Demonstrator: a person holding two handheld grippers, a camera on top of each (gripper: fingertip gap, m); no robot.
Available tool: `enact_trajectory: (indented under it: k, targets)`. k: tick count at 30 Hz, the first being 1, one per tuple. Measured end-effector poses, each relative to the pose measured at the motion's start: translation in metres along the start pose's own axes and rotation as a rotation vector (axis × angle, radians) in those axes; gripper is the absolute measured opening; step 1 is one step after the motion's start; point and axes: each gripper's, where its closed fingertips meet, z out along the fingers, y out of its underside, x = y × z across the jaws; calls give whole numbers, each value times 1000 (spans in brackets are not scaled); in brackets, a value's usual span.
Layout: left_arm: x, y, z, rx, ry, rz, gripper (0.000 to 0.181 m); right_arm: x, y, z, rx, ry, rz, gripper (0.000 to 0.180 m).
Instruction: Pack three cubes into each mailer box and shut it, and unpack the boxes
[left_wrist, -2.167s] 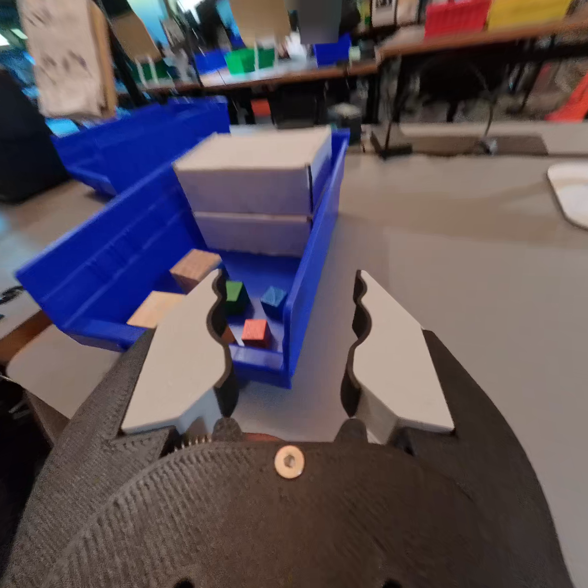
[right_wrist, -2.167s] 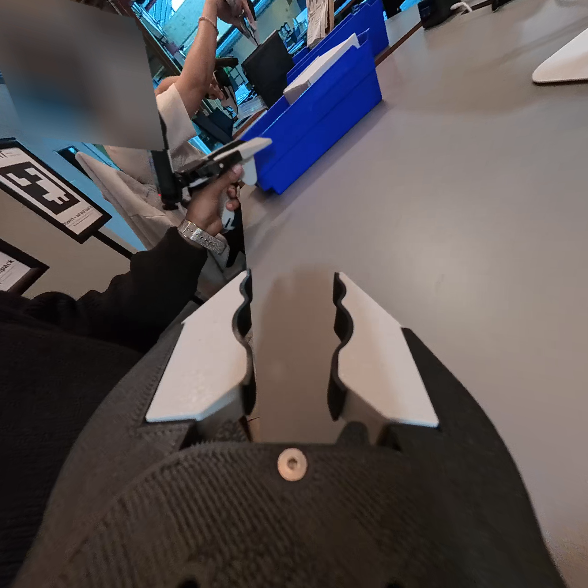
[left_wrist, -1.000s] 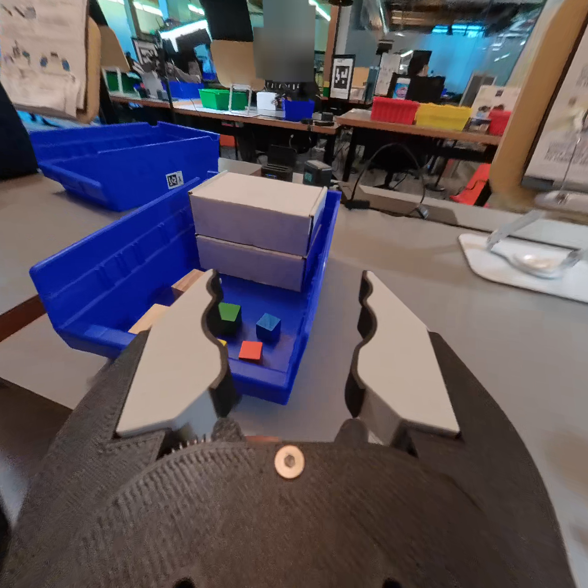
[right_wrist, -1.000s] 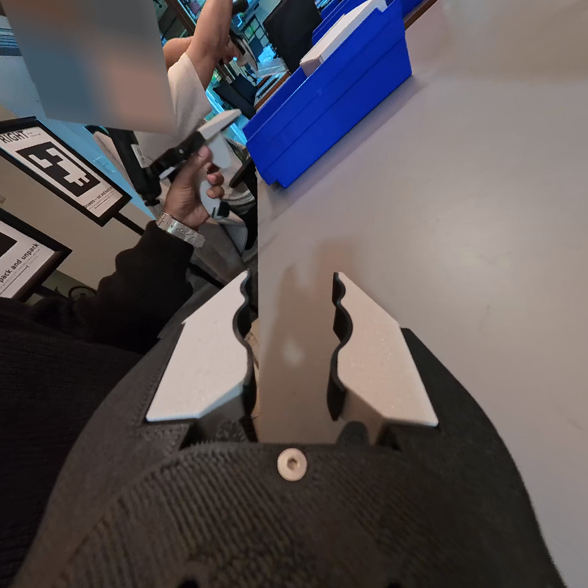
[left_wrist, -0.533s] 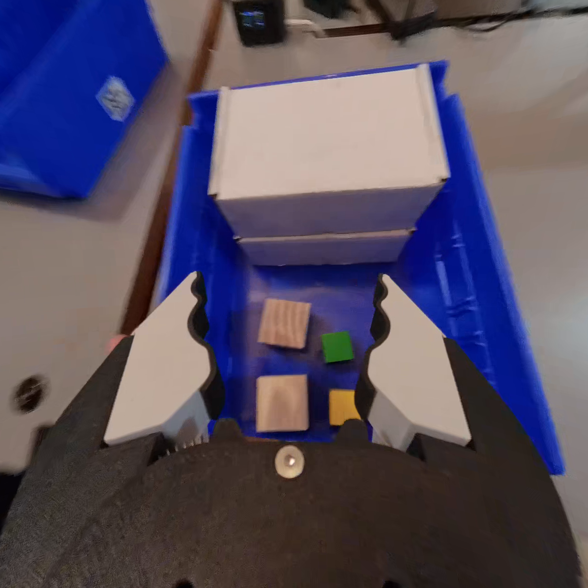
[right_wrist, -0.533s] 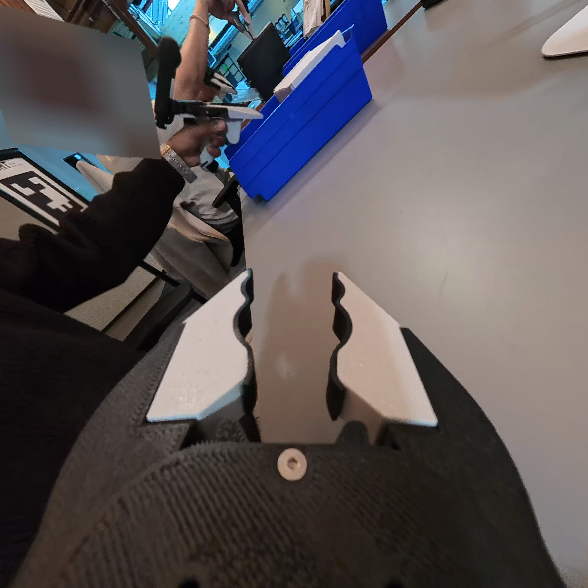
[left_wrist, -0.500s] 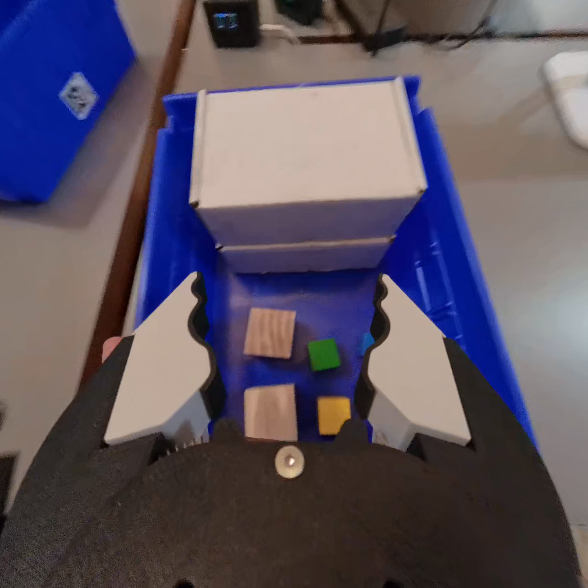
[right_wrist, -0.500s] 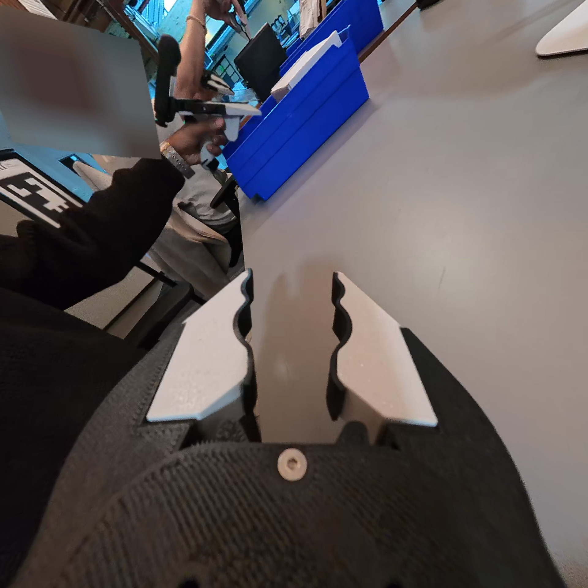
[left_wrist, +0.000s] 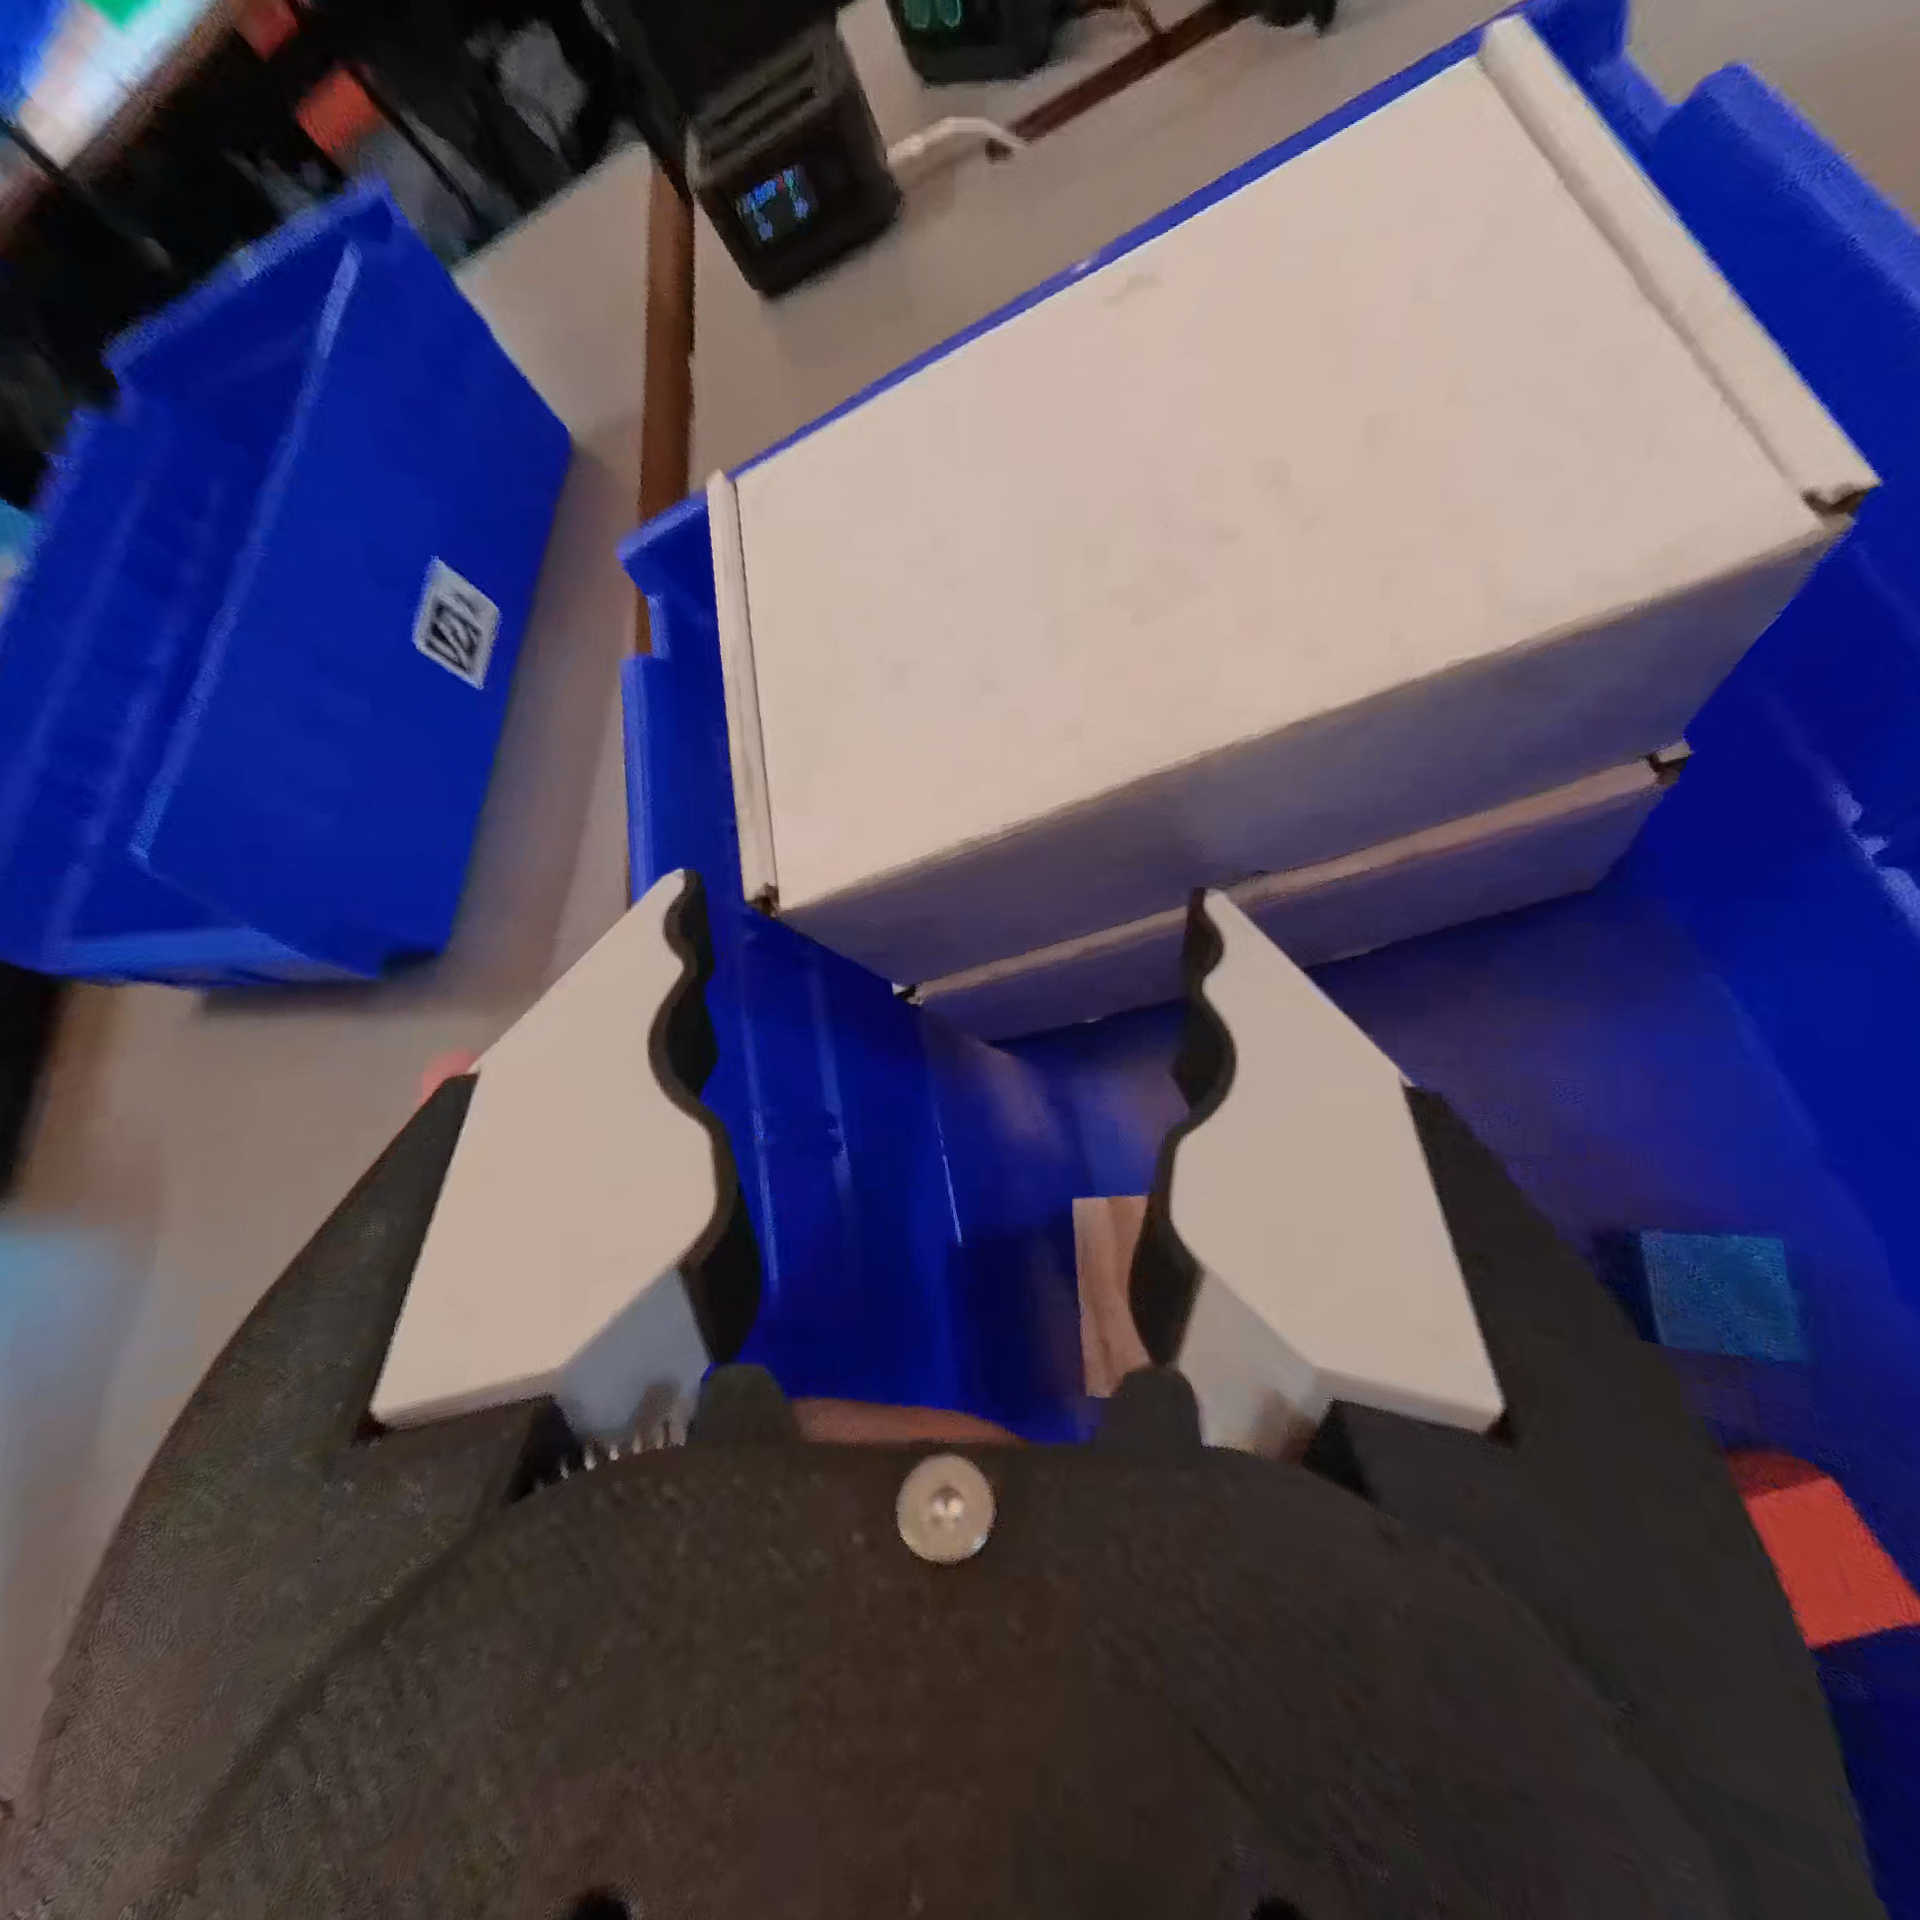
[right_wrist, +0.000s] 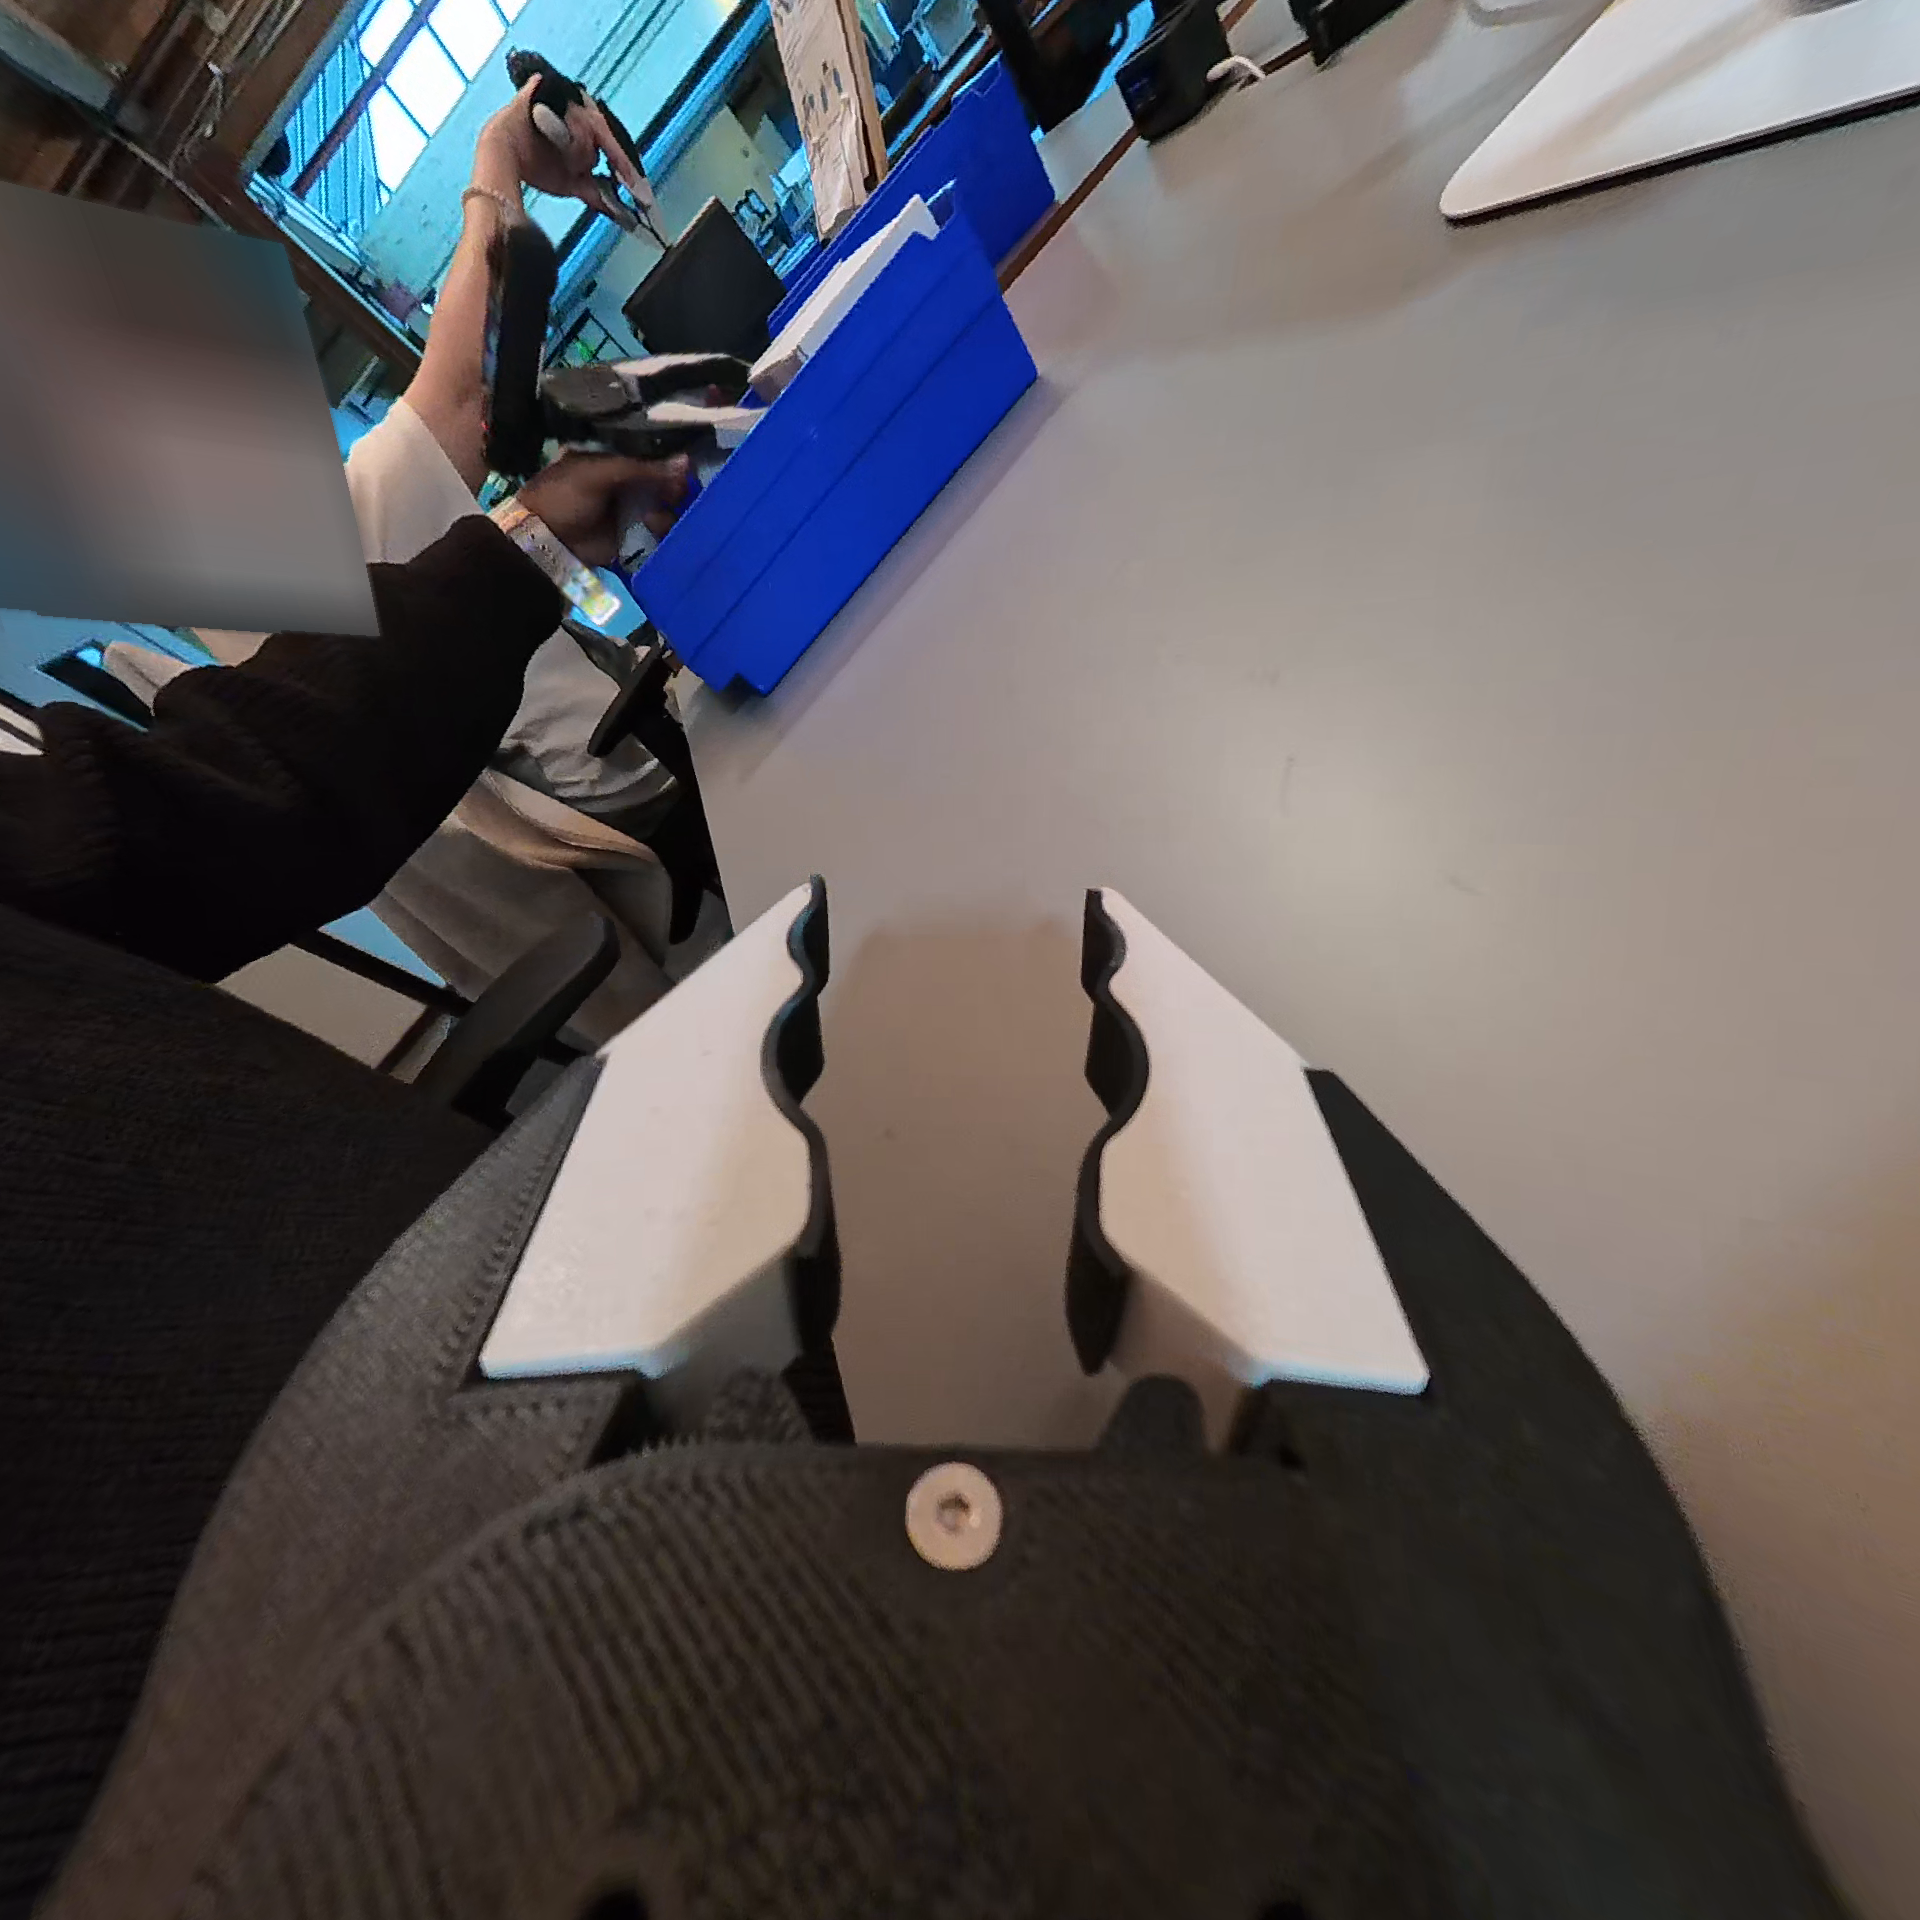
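In the left wrist view two shut white mailer boxes are stacked in a blue bin (left_wrist: 1756, 312): the top box (left_wrist: 1247, 520) on the lower box (left_wrist: 1299, 925). My left gripper (left_wrist: 940, 904) is open and empty, low over the bin, its fingertips close to the boxes' near left corner. A wooden cube (left_wrist: 1107, 1294) shows between the fingers. A blue cube (left_wrist: 1714, 1294) and a red cube (left_wrist: 1829, 1558) lie on the bin floor at right. My right gripper (right_wrist: 951, 899) is open and empty over the grey table (right_wrist: 1403, 644). The bin (right_wrist: 852, 468) and the left gripper (right_wrist: 675, 405) show far off there.
A second blue bin (left_wrist: 260, 644) with a small sticker stands left of the first. A black device (left_wrist: 790, 197) sits beyond the bins. A white flat base (right_wrist: 1662, 94) lies on the table at the far right. A person's dark sleeve (right_wrist: 260, 748) is at left. Tip to tip, the grippers are about 60 cm apart.
My left gripper swung from beside the bin to over it, then dropped lower and leftward toward the stacked boxes. My right gripper stayed open over the table.
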Motion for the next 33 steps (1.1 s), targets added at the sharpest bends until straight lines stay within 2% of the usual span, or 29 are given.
enact_trajectory:
  k: [6,11,16,18,21,25,27,30,32,33]
  targets:
    - [24,-4,-18,10,99,44,92,4,-2,-4,16,7,21,49]
    - [32,8,-42,-37,159,40,81,1,-1,-1,6,-9,23,49]
    - [36,19,-56,-35,184,10,80,0,-1,1,-2,-20,24,48]
    - [30,15,-56,-8,177,-120,89,-1,-2,2,-1,-25,23,48]
    - [24,7,-57,33,221,-396,90,-2,-1,4,-7,-26,16,48]
    - [29,21,-54,-81,308,-818,94,-3,0,6,-15,-23,7,48]
    - [32,22,-55,-75,342,-996,97,-2,1,6,-18,-21,6,48]
    - [33,19,-55,-22,395,-1154,96,-2,1,6,-17,-21,7,48]
    - [34,15,-51,9,422,-1206,89,-2,1,7,-19,-20,7,48]
    - [34,14,-48,12,419,-1221,92,-2,2,7,-21,-21,8,48]
